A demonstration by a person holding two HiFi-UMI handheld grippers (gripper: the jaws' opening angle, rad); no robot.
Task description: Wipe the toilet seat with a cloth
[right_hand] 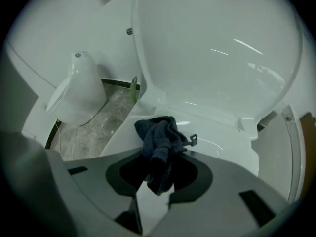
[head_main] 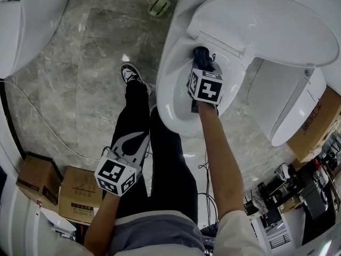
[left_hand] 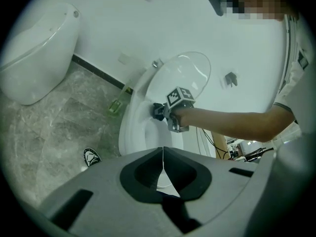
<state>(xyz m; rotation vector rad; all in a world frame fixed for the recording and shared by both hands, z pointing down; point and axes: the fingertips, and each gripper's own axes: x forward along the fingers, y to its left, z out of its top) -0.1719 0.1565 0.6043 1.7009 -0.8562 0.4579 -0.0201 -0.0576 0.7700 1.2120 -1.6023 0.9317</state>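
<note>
A white toilet stands with its lid (head_main: pixel 266 25) raised and its seat rim (head_main: pixel 169 97) exposed. My right gripper (head_main: pixel 201 63) reaches down to the back of the seat, shut on a bunched dark blue cloth (head_main: pixel 202 55). In the right gripper view the cloth (right_hand: pixel 160 142) hangs between the jaws of my right gripper (right_hand: pixel 158 168) and rests on the white seat (right_hand: pixel 217 130) just below the lid (right_hand: pixel 217 48). My left gripper (head_main: pixel 121 167) is held back over the person's legs, away from the toilet. My left gripper (left_hand: pixel 162 154) has its jaws shut with nothing between them.
Another white toilet (head_main: pixel 26 20) stands at the left. Cardboard boxes (head_main: pixel 58 188) sit on the grey marble floor near it, and a cable runs across the floor. A green object (head_main: pixel 159 5) lies by the wall. A box (head_main: pixel 314 127) and clutter stand at the right. The person's shoe (head_main: pixel 129 72) is beside the bowl.
</note>
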